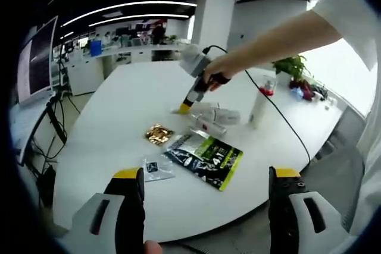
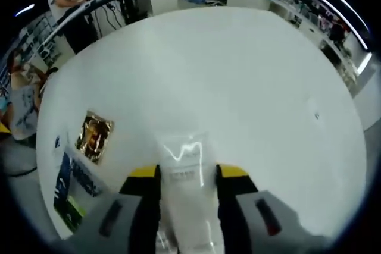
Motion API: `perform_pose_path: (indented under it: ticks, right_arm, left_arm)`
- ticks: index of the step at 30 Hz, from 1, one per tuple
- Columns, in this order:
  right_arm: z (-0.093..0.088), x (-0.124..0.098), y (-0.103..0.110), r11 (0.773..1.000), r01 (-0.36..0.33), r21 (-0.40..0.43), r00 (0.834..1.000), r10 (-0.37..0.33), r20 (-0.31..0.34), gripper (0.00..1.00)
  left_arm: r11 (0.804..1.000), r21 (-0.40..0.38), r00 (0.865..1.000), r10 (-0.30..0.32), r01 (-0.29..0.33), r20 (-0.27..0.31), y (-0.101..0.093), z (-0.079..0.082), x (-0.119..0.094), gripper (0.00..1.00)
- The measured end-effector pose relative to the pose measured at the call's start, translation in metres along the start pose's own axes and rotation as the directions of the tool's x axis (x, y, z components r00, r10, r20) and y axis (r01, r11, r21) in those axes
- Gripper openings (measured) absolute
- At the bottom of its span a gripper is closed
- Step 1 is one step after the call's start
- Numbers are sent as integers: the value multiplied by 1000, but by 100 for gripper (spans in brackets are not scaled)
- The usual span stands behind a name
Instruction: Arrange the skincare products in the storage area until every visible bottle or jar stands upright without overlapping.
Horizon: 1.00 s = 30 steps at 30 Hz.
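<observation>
Left gripper (image 1: 202,176) spread over near counter (image 1: 119,105) edge. Right gripper (image 2: 188,173) pinching white tube (image 2: 186,165); green pouch (image 1: 205,157), gold packet (image 2: 94,135) left, open room beyond.

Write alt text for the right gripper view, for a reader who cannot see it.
The right gripper reaches over a white table, its yellow-tipped jaws on either side of a clear-wrapped white tube. A gold packet and a green-and-black pouch lie flat to the left.
</observation>
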State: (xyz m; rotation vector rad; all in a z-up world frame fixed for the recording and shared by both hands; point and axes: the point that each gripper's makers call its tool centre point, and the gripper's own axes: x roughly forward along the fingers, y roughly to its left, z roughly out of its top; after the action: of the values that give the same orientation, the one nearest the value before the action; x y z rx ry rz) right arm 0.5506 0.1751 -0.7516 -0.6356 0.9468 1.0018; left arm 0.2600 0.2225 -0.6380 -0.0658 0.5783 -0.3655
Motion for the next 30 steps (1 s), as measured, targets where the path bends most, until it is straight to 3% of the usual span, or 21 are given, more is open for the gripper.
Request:
perform_pose_path:
  ticks: [7,15,22,30]
  right_arm:
    - [4,1,-6,999,17,-47,1000,-17,15,36]
    - [10,-10,-12,999,48,-14,996,-47,82,35]
    - [16,-44,-15,992,106,63,977,-115,177,35]
    - [7,-70,-5,984,140,114,965,-161,206,35]
  left_arm:
    - [1000,-1,1000,8,-8,0,1,0,0,83]
    - [1000,-1,1000,8,-8,6,1,1,0,83]
    - [1000,-12,1000,4,-4,18,1,3,-1,82]
    - [1000,-14,1000,-8,9,29,0,4,-2,81]
